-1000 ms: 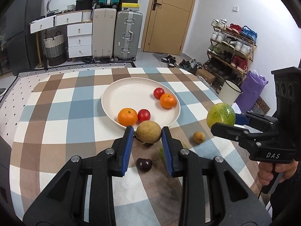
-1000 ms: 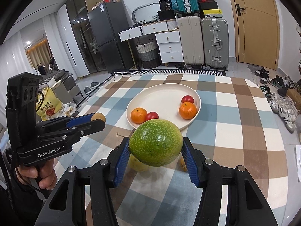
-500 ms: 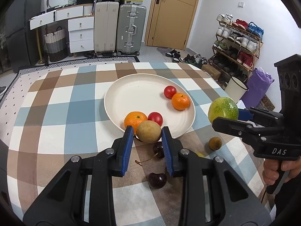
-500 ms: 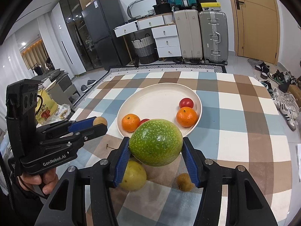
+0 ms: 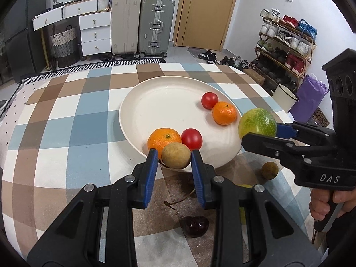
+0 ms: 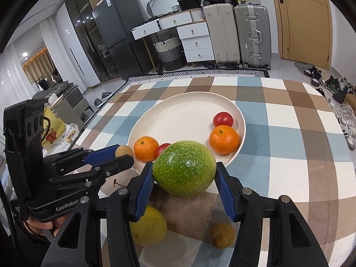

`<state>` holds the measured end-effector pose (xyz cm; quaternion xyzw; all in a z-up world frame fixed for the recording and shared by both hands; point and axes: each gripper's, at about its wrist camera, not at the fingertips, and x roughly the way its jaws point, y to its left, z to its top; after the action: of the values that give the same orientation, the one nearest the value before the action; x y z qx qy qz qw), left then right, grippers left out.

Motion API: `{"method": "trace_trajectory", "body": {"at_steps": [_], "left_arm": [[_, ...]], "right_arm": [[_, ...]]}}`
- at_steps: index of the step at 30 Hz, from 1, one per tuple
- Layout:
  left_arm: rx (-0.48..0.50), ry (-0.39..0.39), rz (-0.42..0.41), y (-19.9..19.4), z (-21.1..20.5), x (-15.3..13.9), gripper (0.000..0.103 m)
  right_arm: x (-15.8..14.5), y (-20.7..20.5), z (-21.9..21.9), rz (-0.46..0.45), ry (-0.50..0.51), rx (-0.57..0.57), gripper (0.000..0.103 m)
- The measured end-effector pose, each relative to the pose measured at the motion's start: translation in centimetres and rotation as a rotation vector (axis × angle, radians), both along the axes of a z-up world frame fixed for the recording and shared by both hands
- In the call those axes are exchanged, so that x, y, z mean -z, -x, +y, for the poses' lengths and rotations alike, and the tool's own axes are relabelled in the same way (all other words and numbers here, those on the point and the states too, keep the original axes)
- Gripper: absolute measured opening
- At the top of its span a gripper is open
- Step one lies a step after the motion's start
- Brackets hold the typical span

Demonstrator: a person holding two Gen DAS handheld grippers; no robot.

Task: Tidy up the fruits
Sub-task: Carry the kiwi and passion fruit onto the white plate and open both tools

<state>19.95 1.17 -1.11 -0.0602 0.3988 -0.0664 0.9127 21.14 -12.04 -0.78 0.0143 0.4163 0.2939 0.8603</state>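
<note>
Two grippers, fruit over plate [image 5: 138,111]
Left gripper [image 5: 175,159] — "GenRobot" — clamps a brown fruit [image 5: 175,158]; right gripper [image 6: 184,174] — "DAS" — clamps a green fruit [image 6: 184,171].

Speckled green fruit [image 6: 184,168] and small tan fruit [image 5: 176,155] above white plate's [image 5: 155,102] near rim

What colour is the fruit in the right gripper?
Green with pale yellow speckles; clearest in the right wrist view.
</note>
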Motion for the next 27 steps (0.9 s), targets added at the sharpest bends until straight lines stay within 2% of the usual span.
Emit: {"method": "trace_trajectory", "body": {"at_steps": [11,27], "left_arm": [[0.011,-0.002,0.01,-2.4,-0.8,1.3,0.028],[-0.022,-0.011,-0.021,-5.3,-0.4,0.8,0.028]], "right_arm": [[1.7,-2.4,0.6,0.037,0.02,0.01,0.055],[1.6,-5.9,1.2,0.036,0.004,0.039,0.055]]}}
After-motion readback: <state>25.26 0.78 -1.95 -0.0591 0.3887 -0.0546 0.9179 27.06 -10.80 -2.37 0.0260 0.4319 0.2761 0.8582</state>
